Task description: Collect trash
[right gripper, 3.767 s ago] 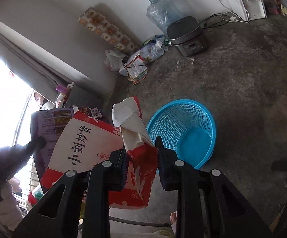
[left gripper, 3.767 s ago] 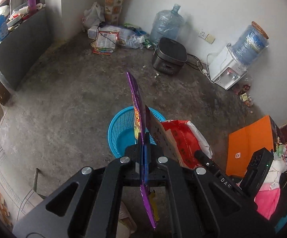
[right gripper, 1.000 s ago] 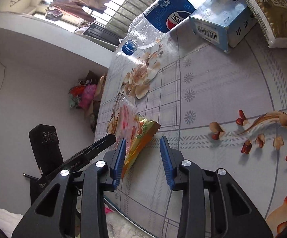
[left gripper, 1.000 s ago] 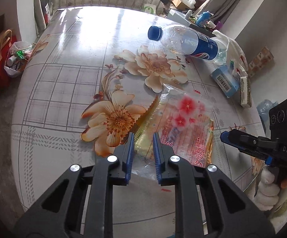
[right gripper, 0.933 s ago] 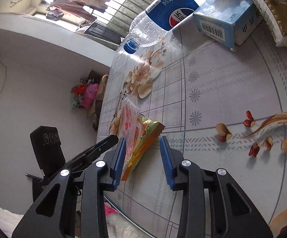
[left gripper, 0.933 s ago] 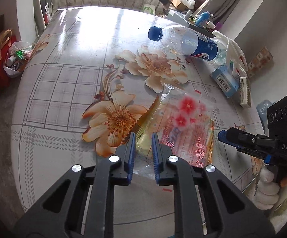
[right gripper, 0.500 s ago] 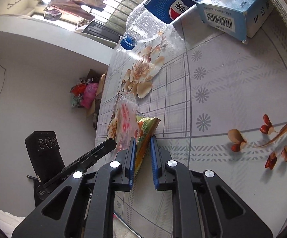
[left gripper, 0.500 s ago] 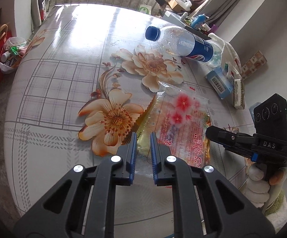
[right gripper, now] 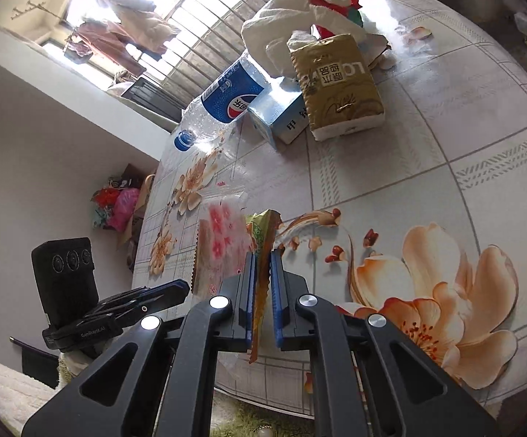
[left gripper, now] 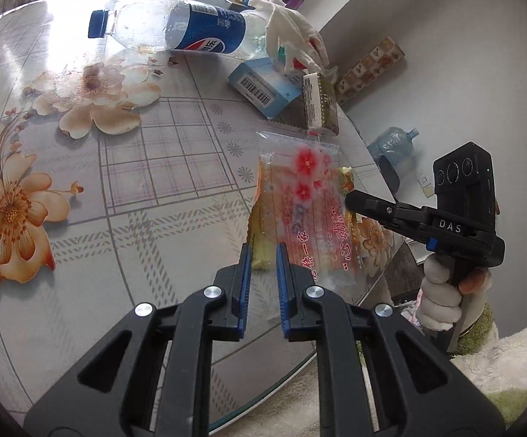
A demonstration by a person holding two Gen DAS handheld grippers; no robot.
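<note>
1. Your right gripper [right gripper: 262, 255] is clamped on the yellow wrapper [right gripper: 263, 235] edge.
2. Your left gripper [left gripper: 263, 251] is nearly together; clear wrapper [left gripper: 310, 215] is just ahead on the table [left gripper: 136, 196], grip unclear.

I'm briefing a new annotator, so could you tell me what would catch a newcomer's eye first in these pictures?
First, the two snack wrappers at the near table edge: the left gripper pinches the clear flower-printed wrapper, and the right gripper is shut on the yellow wrapper. Farther back lies a blue-labelled cola bottle on its side beside a blue box.
</note>
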